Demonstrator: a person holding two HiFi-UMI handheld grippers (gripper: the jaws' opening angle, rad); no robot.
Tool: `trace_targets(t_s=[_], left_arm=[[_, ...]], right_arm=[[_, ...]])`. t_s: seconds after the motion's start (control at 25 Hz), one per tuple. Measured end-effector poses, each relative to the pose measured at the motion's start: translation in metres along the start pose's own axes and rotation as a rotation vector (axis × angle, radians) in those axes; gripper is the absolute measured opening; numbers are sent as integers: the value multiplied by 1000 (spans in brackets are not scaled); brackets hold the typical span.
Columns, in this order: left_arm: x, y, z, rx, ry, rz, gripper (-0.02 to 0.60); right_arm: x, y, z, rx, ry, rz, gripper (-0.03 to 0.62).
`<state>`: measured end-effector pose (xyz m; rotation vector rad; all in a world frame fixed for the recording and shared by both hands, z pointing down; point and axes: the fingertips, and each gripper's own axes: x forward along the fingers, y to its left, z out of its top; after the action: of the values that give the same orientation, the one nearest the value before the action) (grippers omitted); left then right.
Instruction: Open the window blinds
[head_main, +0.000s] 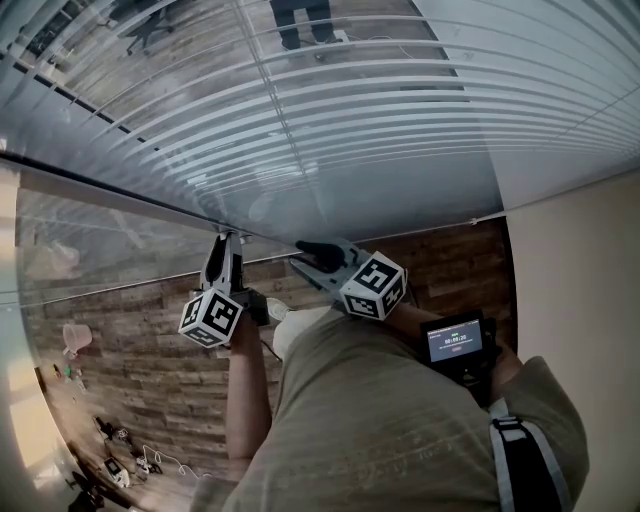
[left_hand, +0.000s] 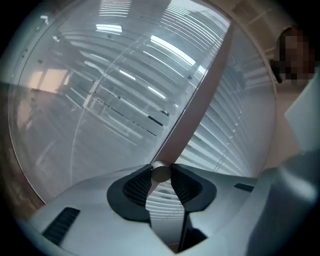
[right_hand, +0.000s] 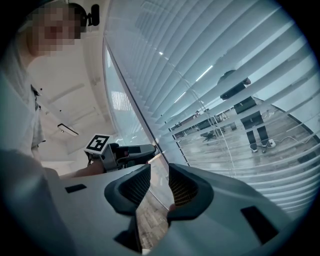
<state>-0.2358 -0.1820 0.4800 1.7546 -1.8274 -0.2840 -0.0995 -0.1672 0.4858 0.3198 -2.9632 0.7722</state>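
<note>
1. Where the left gripper closes, its pads clamp the round end of the wand right at their tips.
2. Jaws of the right gripper stand apart, with nothing between them.
3. Blinds hang just beyond both grippers. In the head view both tips sit near the blinds' bottom edge, the right gripper just beside the left.

Wood floor w/ small clutter on it.
</note>
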Motion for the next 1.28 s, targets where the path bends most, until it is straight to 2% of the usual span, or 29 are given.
trace_targets(t_s=[0.2,0.44,0.6,0.8,0.84,0.88,0.92,0.96,1.04,1.16,1.28], left_arm=[[-1,-4,-1,211,27,62,137],[0,-7,-2,401,62,115,137],[0,-10,-3,557,81,155,137],[0,-14,-6,824,94,227,137],[0,-15,-7,842,94,230,137],[1,-16,-7,812,89,218,137],[1,-16,-7,727,83,190,137],[0,-16,-7,605,76,153,146],[-3,-14,-7,351,55,81,203],[-7,-10,-2,55,-7,-11,210],[-6,-5,3,-284,-61,-95,209]], right_arm=[[0,0,1,2,-1,3,101],[2,1,2,3,-1,10,101],[2,2,1,5,1,11,101],[1,3,0,3,-2,14,101],[0,3,-1,5,-1,14,101],[0,3,-1,6,-1,13,101],[0,3,-1,6,0,12,101],[1,2,0,5,-1,11,101],[2,2,0,5,-2,8,101],[1,0,0,9,-6,0,101],[2,-2,2,5,-8,-4,101]])
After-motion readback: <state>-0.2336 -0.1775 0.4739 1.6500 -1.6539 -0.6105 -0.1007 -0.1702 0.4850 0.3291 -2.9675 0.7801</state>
